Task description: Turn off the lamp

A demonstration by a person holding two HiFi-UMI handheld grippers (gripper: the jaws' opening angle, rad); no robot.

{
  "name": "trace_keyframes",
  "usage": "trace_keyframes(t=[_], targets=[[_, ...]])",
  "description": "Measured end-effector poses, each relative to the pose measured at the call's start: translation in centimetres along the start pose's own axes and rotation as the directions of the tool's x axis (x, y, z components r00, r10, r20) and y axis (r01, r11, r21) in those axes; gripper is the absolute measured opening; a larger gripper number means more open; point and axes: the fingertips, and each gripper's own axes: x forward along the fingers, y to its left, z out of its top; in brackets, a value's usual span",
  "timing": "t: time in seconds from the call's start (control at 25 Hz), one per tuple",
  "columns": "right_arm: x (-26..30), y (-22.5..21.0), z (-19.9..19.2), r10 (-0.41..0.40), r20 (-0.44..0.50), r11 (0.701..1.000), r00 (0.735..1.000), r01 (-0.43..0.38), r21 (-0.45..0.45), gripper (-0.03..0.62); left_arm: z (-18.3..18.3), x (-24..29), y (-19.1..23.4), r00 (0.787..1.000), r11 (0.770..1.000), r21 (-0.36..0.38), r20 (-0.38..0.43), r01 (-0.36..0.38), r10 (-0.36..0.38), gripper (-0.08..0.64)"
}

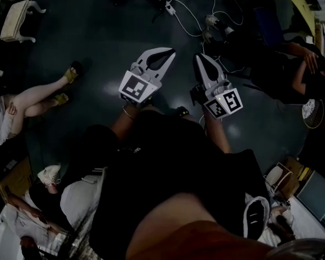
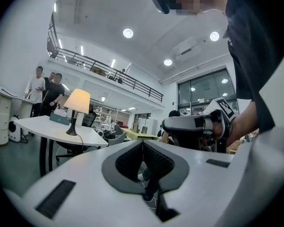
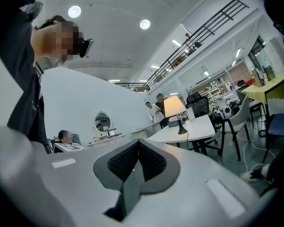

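Nothing of the task is being shown as done. The lamp (image 2: 77, 101) is glowing, its shade lit warm, and it is being carried by a white tabletop (image 2: 47, 126) well apart from both grippers. In the left gripper view it is being seen at about ten o'clock of the jaws. In the right gripper view it is being seen at about one o'clock.

The left gripper (image 2: 142, 148) is being held clenched, its pads meeting with nothing between them. The right gripper (image 3: 138, 148) is likewise being held closed and empty. In the head view both are being pointed out over the dark floor (image 1: 97, 37).

By this reading the whole job is being left to do: the tabletop is to be approached, the switch found, and the switch worked. The switch is not being made out at this range, and it may perhaps be sitting on the base or the lead.

No brand, label or lettering is being shown clearly enough to read. Only black-and-white square markers (image 1: 136, 86) are being displayed on the gripper cubes.
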Motion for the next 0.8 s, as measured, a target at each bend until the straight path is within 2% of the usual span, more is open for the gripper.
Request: trace_keyframes(t=[0.28,0.48,0.8], targets=[[0.7,1.4,1.1,0.037,-0.005,0.998,0.999,-0.037,-0.046,0.002,0.4,-1.8,0.7,0.999,0.999,0.002,0.017,-0.050,0.050,0.008],[0.7,1.7,1.2,0.059,-0.001,0.997,0.998,-0.059,-0.046,0.002,0.8,-2.4,0.7,0.996,0.997,0.024,0.041,-0.080,0.078,0.008],[1.2,2.0,1.3,0.098,0.019,0.994,0.995,-0.097,-0.041,0.002,0.5,-3.8,1.5,0.988,0.988,0.041,0.038,-0.148,0.147,0.008]])
